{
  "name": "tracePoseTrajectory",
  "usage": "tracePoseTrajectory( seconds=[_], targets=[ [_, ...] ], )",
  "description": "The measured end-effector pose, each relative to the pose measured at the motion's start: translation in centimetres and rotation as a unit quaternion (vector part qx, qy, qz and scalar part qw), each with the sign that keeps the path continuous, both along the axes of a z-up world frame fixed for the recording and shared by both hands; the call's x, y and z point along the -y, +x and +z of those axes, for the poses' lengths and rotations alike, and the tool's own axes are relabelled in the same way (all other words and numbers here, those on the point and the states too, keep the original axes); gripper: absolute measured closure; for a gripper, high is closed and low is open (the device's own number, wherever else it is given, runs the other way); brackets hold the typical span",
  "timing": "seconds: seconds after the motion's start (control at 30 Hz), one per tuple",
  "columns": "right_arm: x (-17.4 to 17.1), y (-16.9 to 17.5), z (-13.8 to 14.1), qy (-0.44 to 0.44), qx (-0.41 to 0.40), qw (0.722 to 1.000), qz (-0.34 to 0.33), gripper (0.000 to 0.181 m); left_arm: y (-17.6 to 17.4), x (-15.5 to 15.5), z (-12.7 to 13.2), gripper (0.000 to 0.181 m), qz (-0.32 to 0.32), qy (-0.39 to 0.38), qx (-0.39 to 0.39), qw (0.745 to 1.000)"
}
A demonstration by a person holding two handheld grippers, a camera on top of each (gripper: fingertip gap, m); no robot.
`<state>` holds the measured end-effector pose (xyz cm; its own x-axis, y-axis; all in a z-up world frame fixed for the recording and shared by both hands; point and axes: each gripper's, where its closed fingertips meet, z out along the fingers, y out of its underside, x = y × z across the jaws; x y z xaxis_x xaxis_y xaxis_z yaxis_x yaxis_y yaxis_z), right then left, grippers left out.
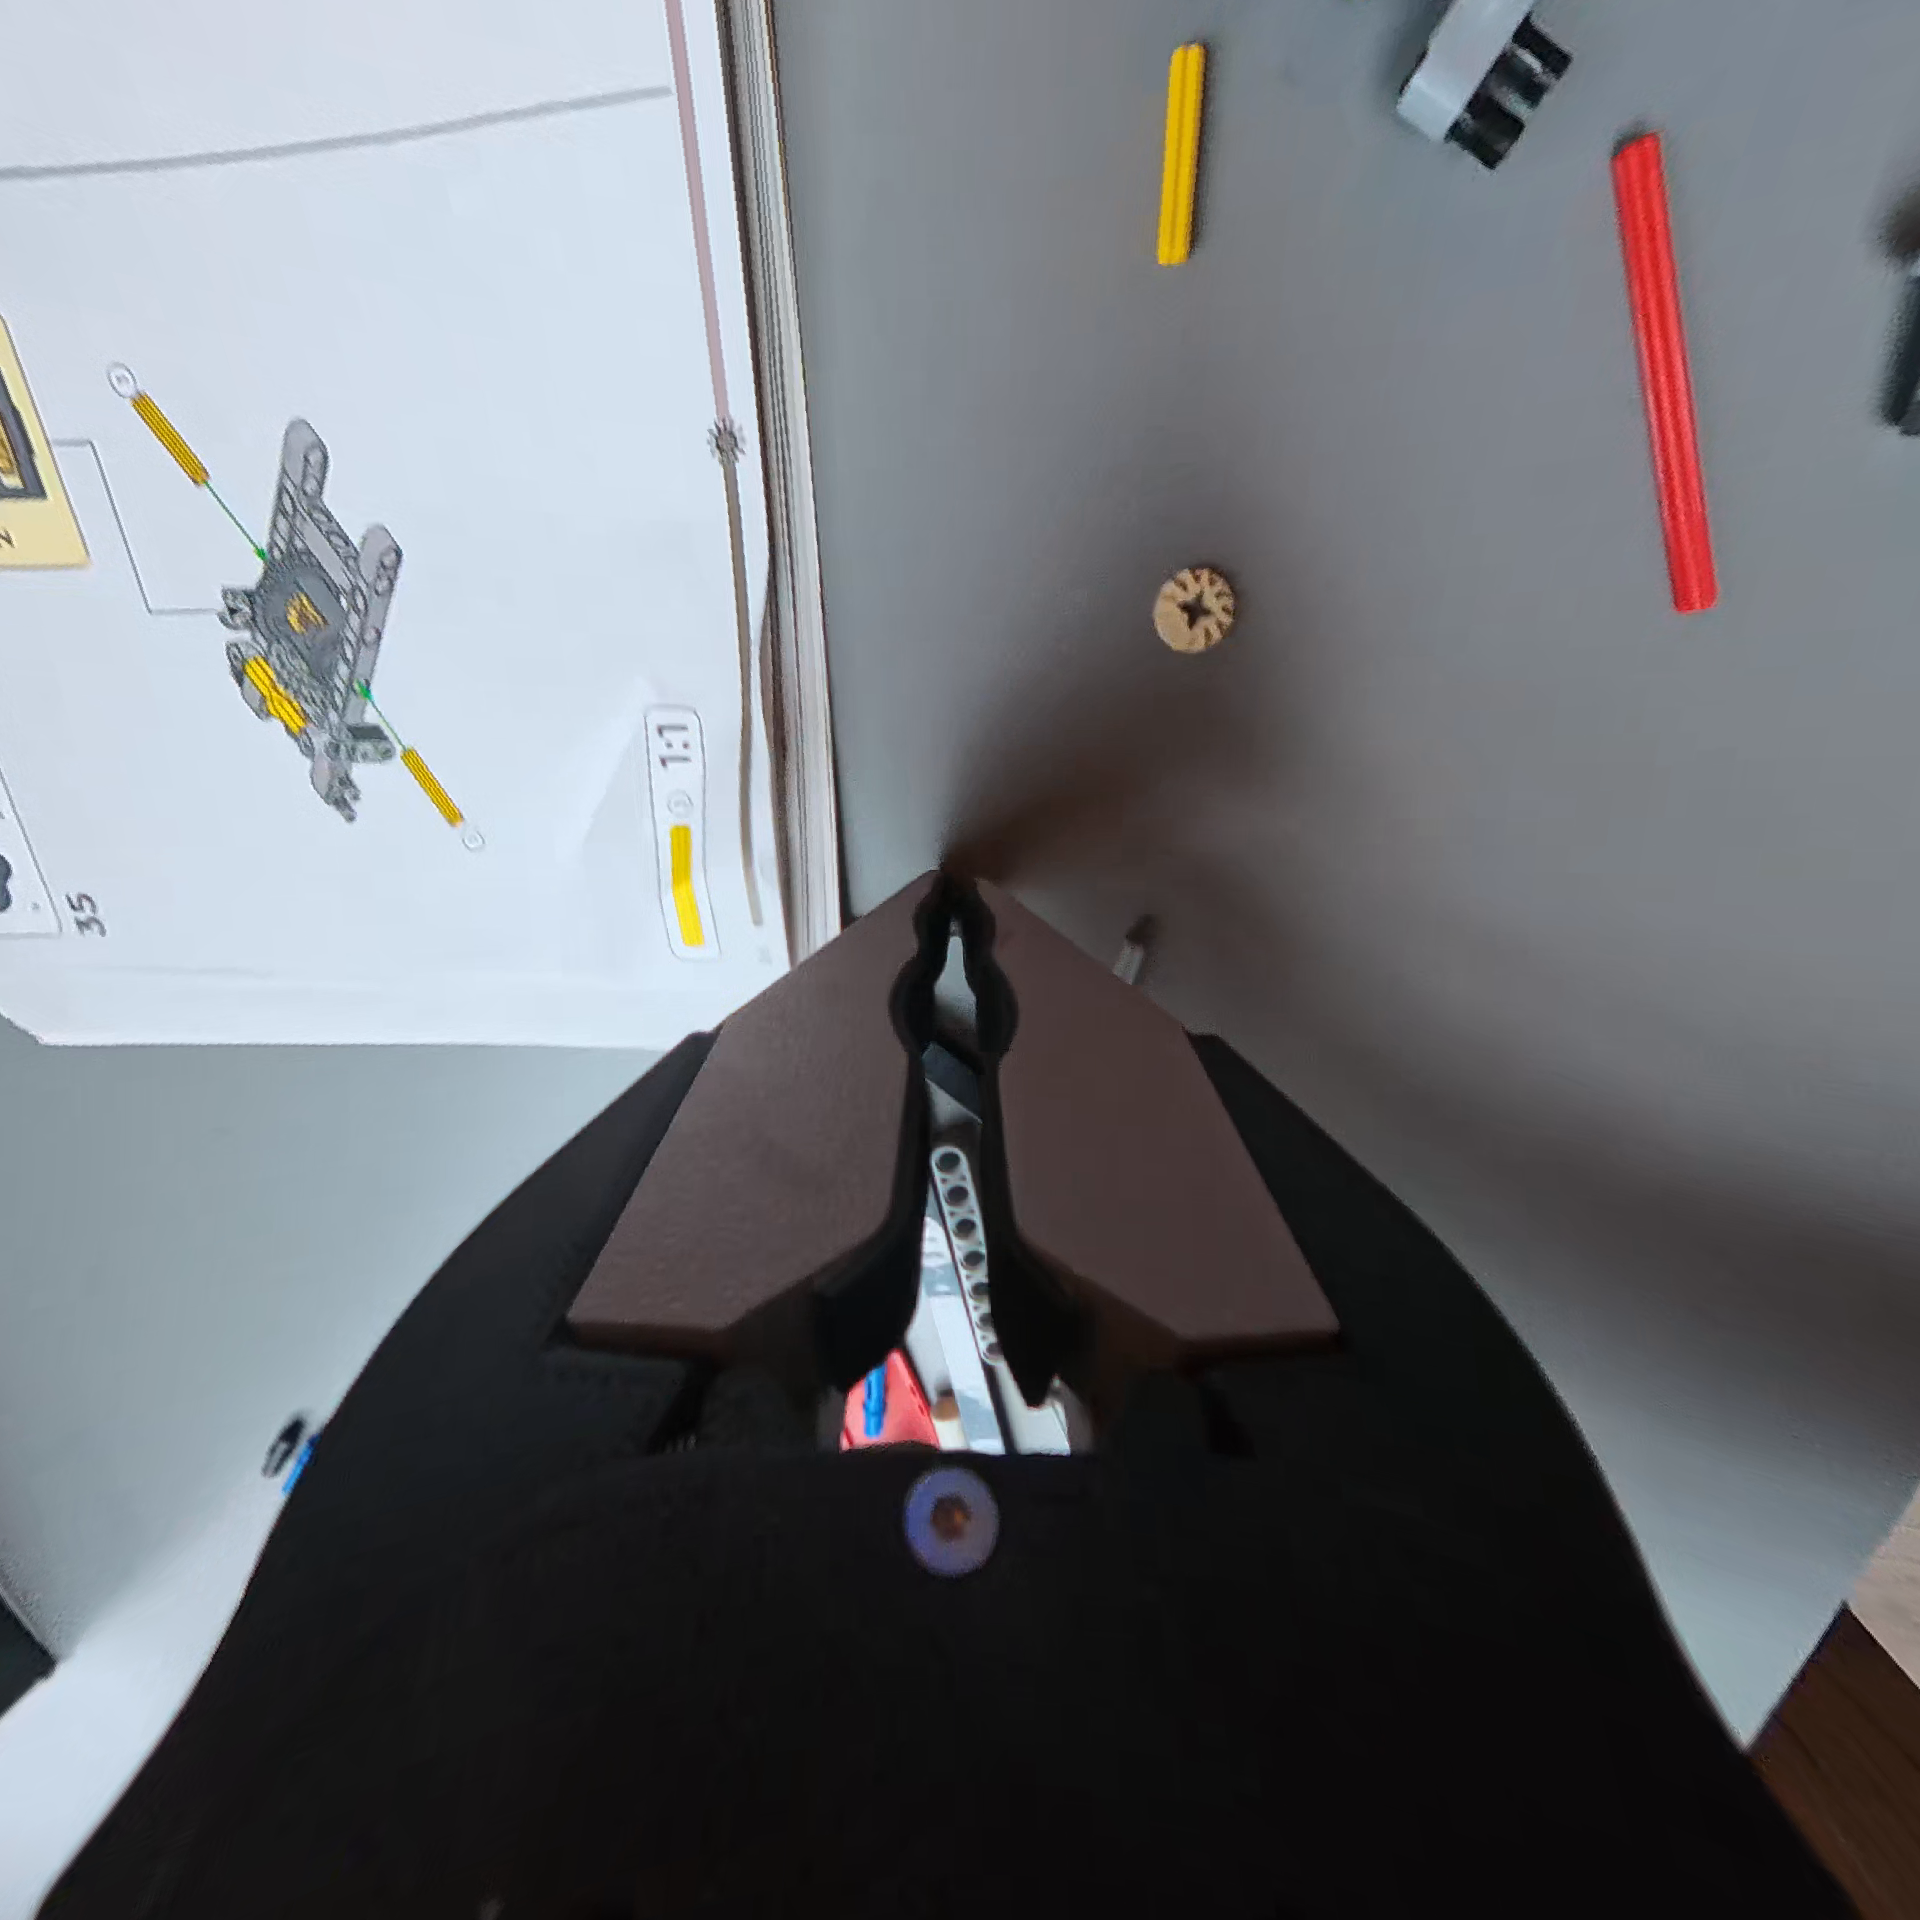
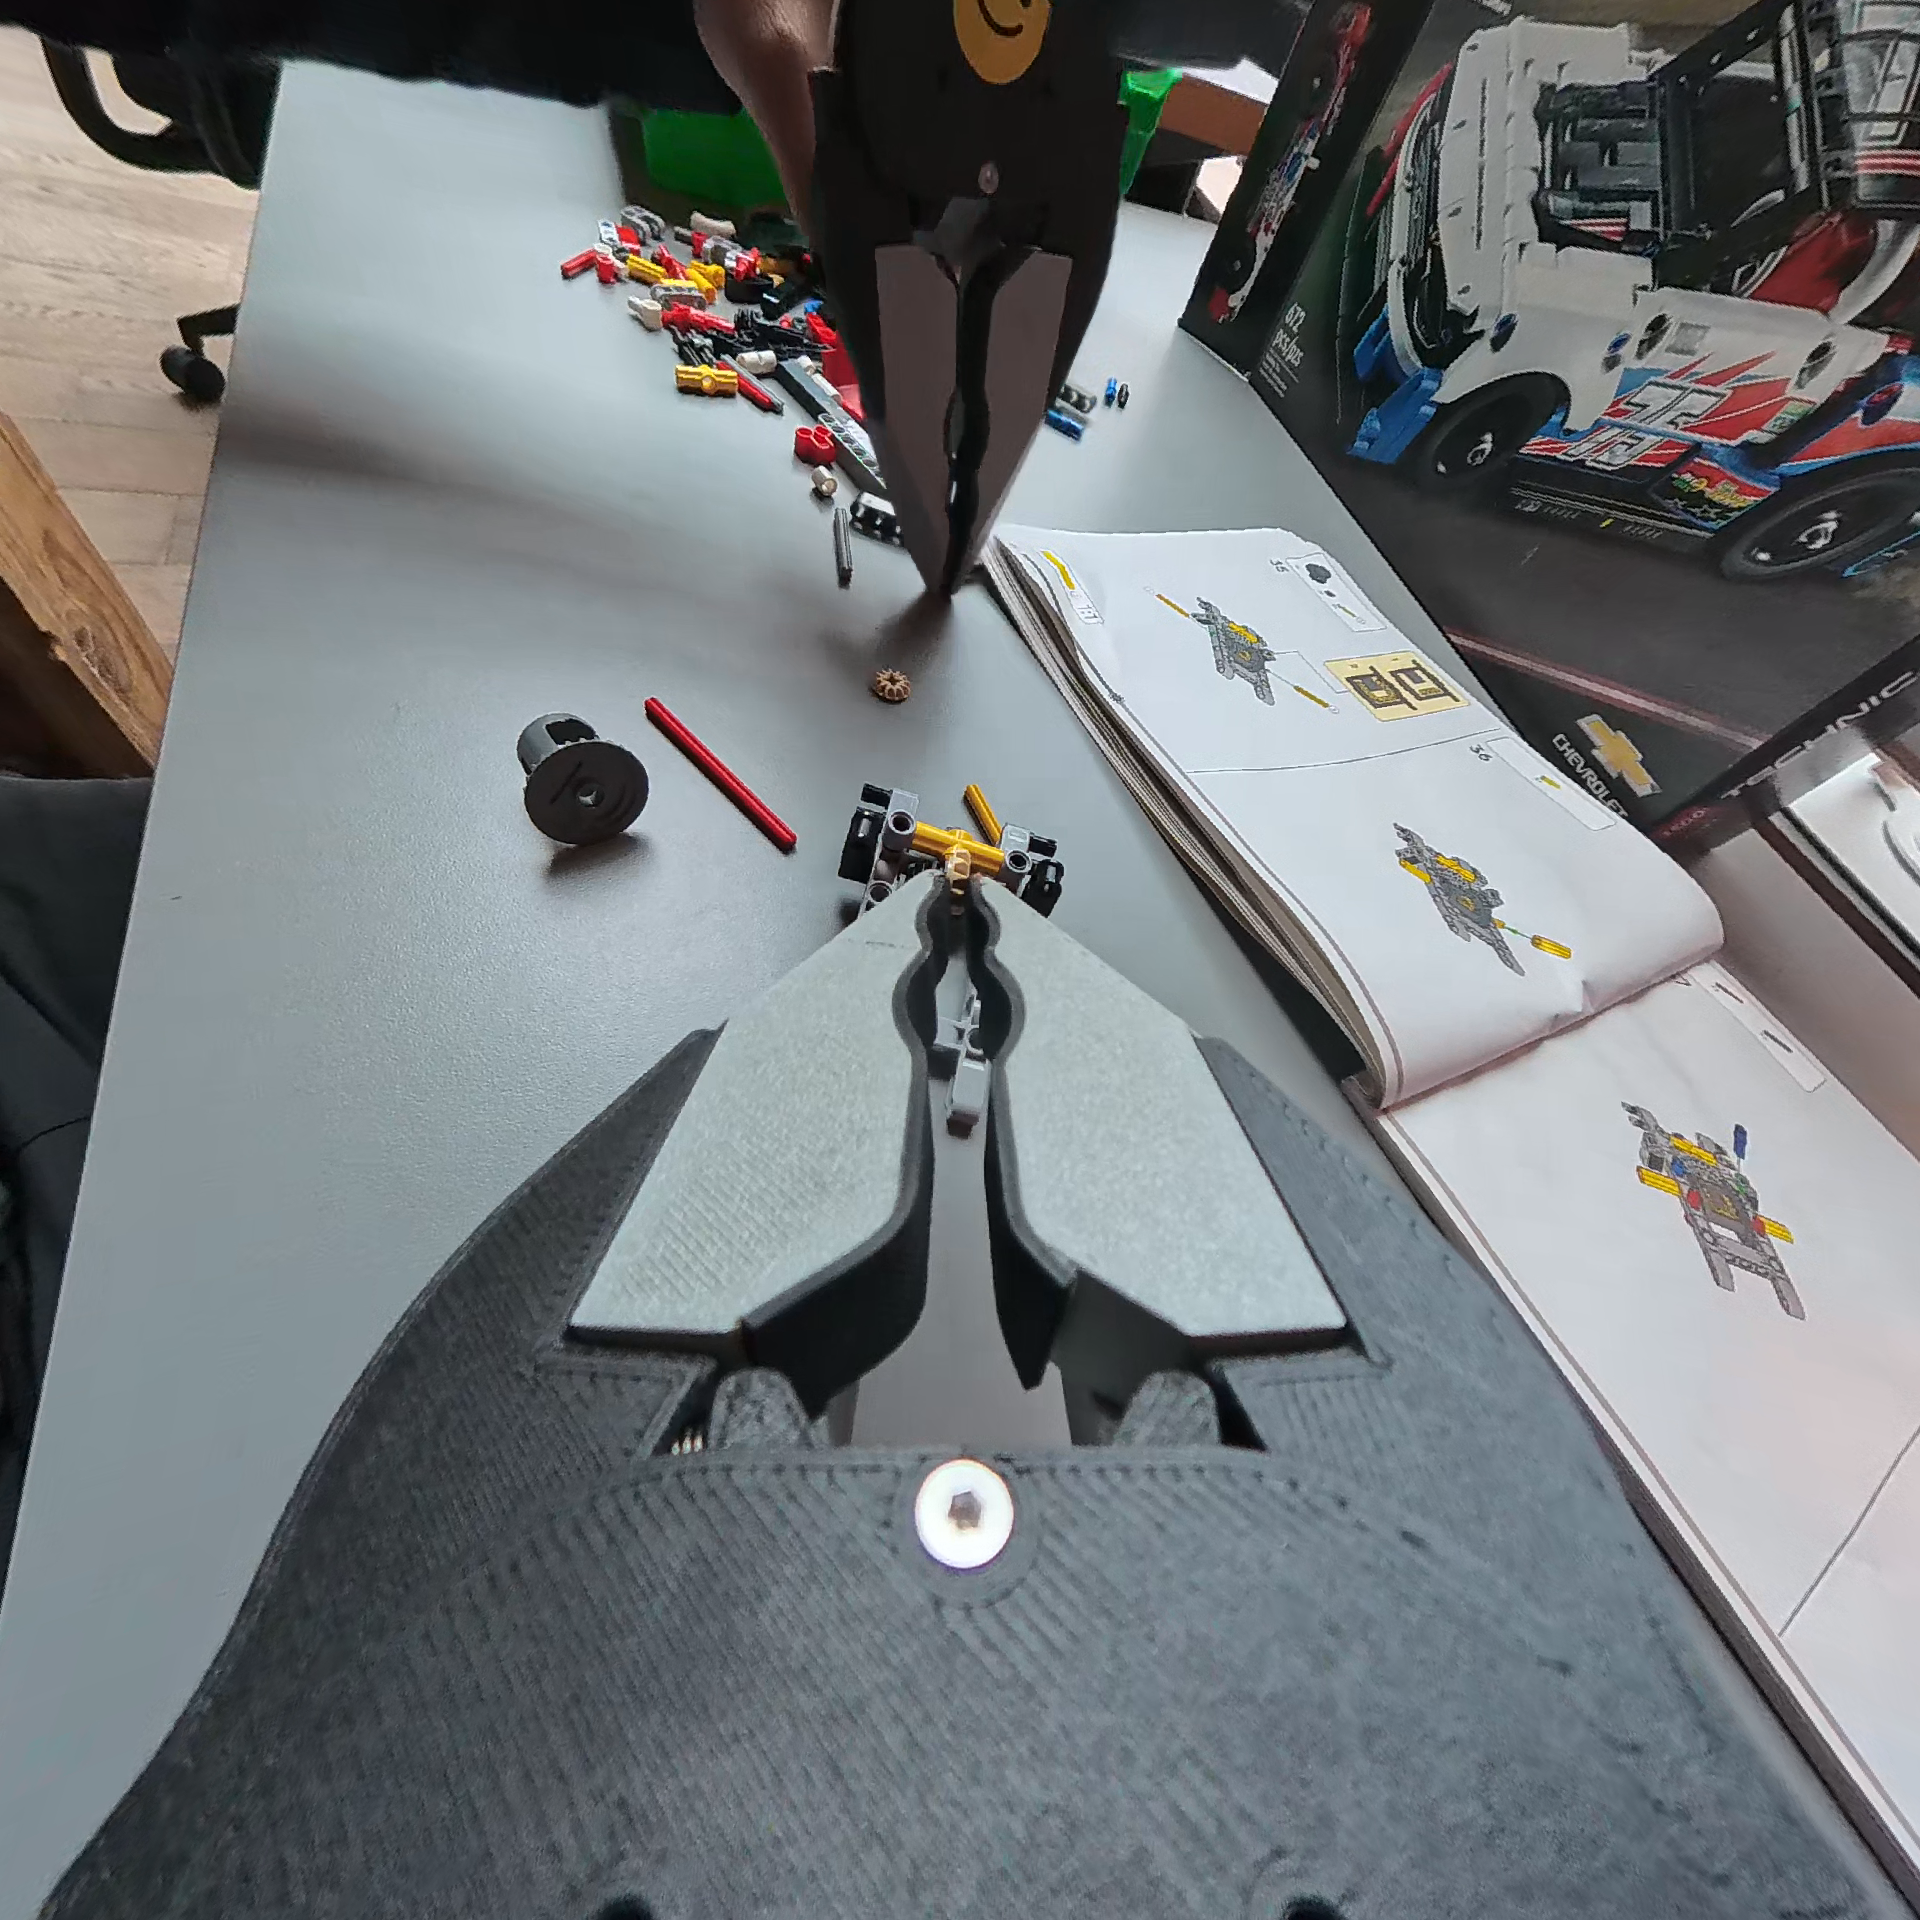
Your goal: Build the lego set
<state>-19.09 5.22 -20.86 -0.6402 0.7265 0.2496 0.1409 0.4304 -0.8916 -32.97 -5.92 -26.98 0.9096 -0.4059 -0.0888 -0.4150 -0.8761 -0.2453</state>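
A small grey and black lego assembly with a yellow cross axle and a tan piece stands on the grey table. My right gripper is shut on the tan piece at its near side. The assembly also shows at the top of the left wrist view. My left gripper is shut, its tips down at the table beside the instruction booklet; nothing shows between them. It also shows in the right wrist view. A tan gear lies just ahead of it.
A loose yellow axle and a red axle lie on the table. A black wheel hub stands at the left. A pile of loose parts and a green bin are at the back. The set's box stands at the right. My hands' fingertips stand some 20 cm from each other. My left gripper is the nearer one to the tan gear: about 6 cm, against 15 cm. It turns up in the right wrist view as well.
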Motion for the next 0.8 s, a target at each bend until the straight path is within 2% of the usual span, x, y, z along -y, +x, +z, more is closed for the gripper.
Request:
tracePoseTrajectory(
  seconds=[0.33, 0.47, 0.53, 0.63, 0.77, 0.8],
  targets=[
    [0.1, 0.0, 0.0, 0.002, 0.0, 1.0, 0.001, 0.181, -1.3, 4.8, 0.4, 0.181, 0.039, -0.001, -0.009, 0.999],
    [0.1, 0.0, -0.1, 0.004, 0.0, 1.0, -0.001, 0.181, -0.8, 4.4, 2.1, 0.174, 0.053, 0.042, 0.012, 0.998],
    [0.0, 0.0, -0.1, 0.004, 0.0, 1.0, -0.002, 0.181, 0.6, 3.7, 2.9, 0.166, 0.045, 0.064, 0.042, 0.996],
    [0.0, 0.0, -0.1, 0.004, 0.0, 1.0, -0.003, 0.181, 2.1, 3.4, 2.2, 0.159, 0.02, 0.052, 0.041, 0.998],
    [0.0, 0.0, -0.1, 0.005, 0.0, 1.0, -0.003, 0.181, 2.0, 3.1, 0.2, 0.165, 0.017, 0.026, 0.023, 0.999],
    [0.0, 0.0, -0.1, 0.005, 0.0, 1.0, -0.003, 0.181, 2.2, 3.0, 0.3, 0.176, 0.018, 0.033, 0.035, 0.999]
  ],
)
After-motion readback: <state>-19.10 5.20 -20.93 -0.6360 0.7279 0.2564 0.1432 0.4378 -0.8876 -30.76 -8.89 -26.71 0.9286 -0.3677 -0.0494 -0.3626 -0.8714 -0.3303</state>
